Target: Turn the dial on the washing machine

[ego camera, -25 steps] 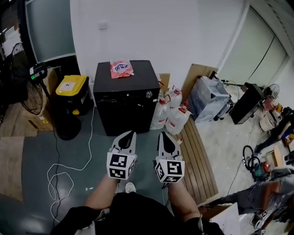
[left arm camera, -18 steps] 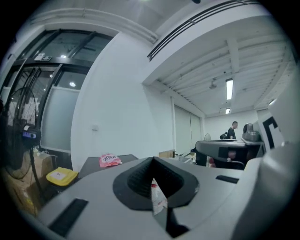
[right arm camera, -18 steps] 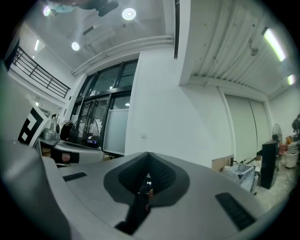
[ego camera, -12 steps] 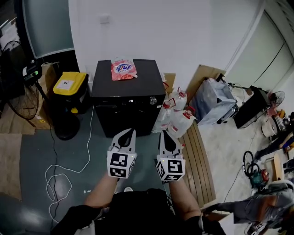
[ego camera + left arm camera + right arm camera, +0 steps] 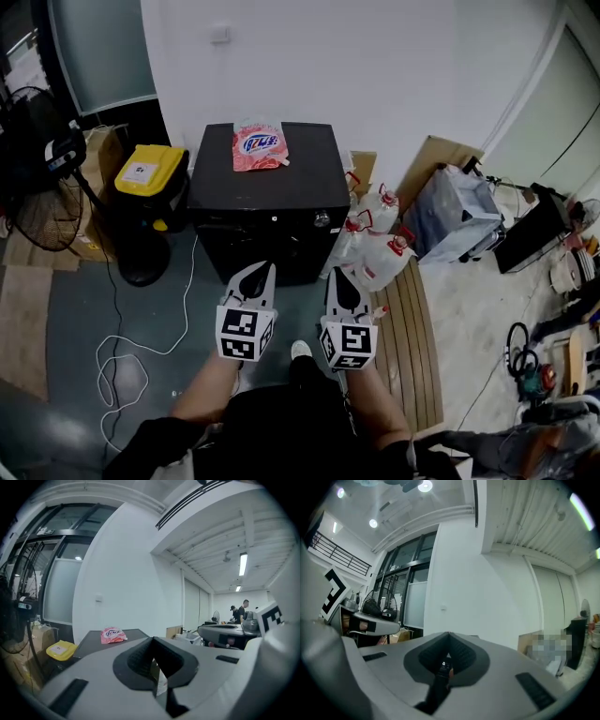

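The black washing machine (image 5: pixel 262 192) stands against the white wall, its small silver dial (image 5: pixel 322 218) at the upper right of its front. A pink packet (image 5: pixel 260 145) lies on its lid and also shows in the left gripper view as a pink packet (image 5: pixel 112 634). My left gripper (image 5: pixel 269 268) and right gripper (image 5: pixel 334 274) are held side by side in front of the machine, short of its front and pointing at it. Both are shut with nothing between their jaws. The left gripper (image 5: pixel 153 639) and the right gripper (image 5: pixel 449 633) show their tips meeting.
A yellow-lidded bin (image 5: pixel 145 173) stands left of the machine. White jugs with red caps (image 5: pixel 370 248) crowd its right side, by wooden slats (image 5: pixel 408 328) on the floor. A white cable (image 5: pixel 122 347) loops across the floor at left. A fan (image 5: pixel 37 206) stands at far left.
Both grippers have been carried forward towards the washing machine, which now sits closer and further right in the head view. A shoe now shows between the arms.
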The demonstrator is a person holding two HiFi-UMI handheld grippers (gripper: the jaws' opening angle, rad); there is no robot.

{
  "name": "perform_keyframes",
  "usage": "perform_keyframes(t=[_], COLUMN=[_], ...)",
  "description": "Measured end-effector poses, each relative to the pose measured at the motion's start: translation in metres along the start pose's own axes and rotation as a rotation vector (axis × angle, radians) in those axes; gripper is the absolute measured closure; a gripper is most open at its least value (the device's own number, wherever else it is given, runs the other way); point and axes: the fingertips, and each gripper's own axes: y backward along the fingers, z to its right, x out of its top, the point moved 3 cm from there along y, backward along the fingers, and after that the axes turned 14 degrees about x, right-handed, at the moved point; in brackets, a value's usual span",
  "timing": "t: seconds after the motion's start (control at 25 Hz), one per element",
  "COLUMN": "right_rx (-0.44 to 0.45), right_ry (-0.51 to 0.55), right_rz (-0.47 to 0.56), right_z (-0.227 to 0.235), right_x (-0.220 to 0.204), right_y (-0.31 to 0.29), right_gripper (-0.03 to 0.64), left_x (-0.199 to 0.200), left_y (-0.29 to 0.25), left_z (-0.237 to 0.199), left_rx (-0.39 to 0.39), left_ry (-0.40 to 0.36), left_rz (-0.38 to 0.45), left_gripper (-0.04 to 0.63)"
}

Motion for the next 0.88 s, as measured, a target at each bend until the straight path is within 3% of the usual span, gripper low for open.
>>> perform_keyframes(t=[0.2,0.4,0.64,0.88], right_rx=[0.057,0.130,0.153,0.150], right_ry=[-0.005,0.014,0.127,0.294], right_rz=[-0.020,-0.022,-0.005,0.042], right_z=[0.039,0.060,0.089,0.129], right_x=[-0.017,-0.057,-0.140,-0.225], right_y=[-0.037,-0.068,-0.104,-0.145], right_gripper=[0.615,0.584,0.519,0.477], left_x=[-0.010,-0.047,-0.139,-0.230], left_y=[-0.043,-0.074,-0.123,-0.175], left_z=[0.006,0.005,-0.001,-0.016], left_rx=[0.031,0.041,0.060,0.082], left_ry=[0.010,0.039,0.032,0.013], left_rz=[-0.014,-0.018,-0.011,0.072], left_gripper=[0.588,0.588,0.588,0.588])
